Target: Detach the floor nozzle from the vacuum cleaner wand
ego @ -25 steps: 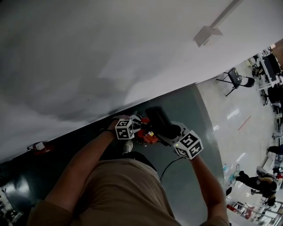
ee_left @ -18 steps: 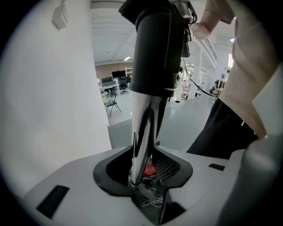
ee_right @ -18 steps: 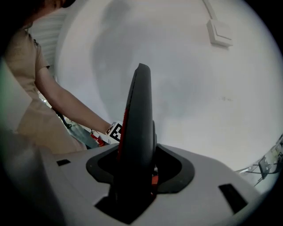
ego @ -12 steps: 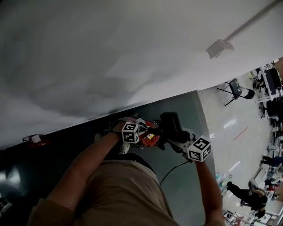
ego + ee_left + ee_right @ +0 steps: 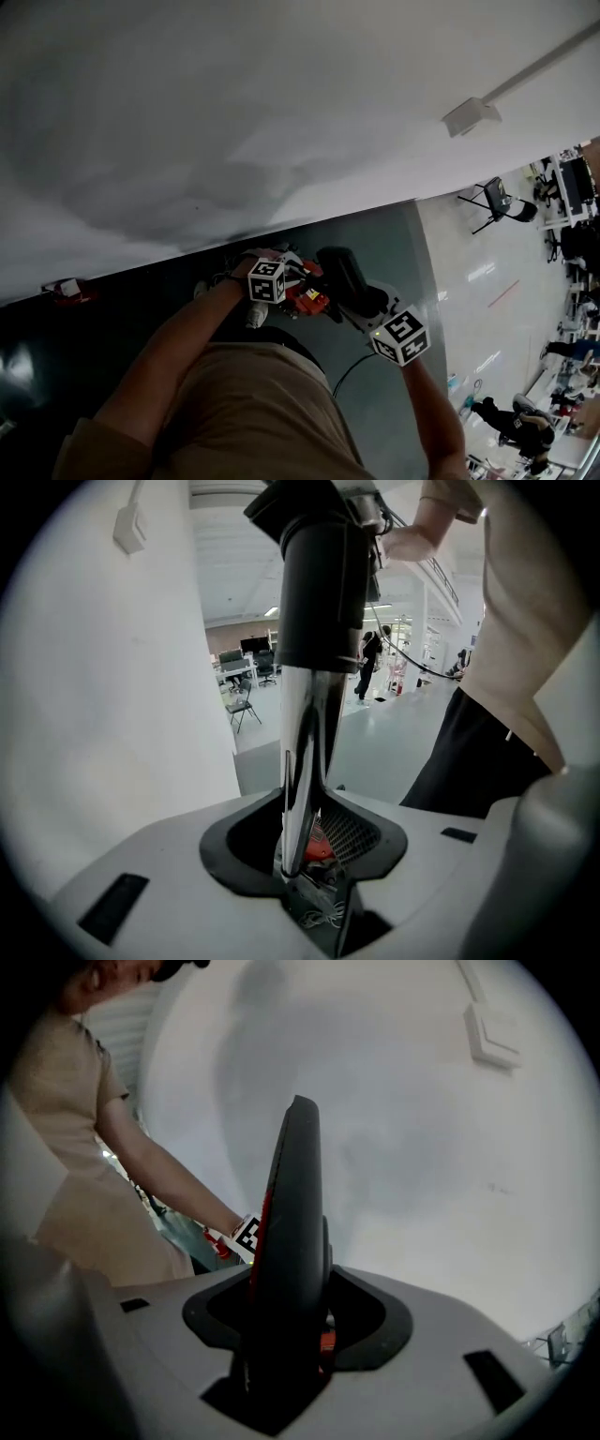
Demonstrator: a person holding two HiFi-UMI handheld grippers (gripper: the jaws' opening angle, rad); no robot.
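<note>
Nothing shifted, left tool (image 5: pixel 302 872) clamping wand (image 5: pixel 306 728), right tool (image 5: pixel 281 1349) gripping nozzle (image 5: pixel 291 1232)

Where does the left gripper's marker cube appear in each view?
Head view: cube just left of centre.
Left gripper view: not in it; its jaws grip the wand.
Right gripper view: cube just left of the gripped black part.
Shared landmark: white wall box, in all three.

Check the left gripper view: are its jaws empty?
No, the left gripper is shut on the chrome wand, which rises from between its jaws.
</note>
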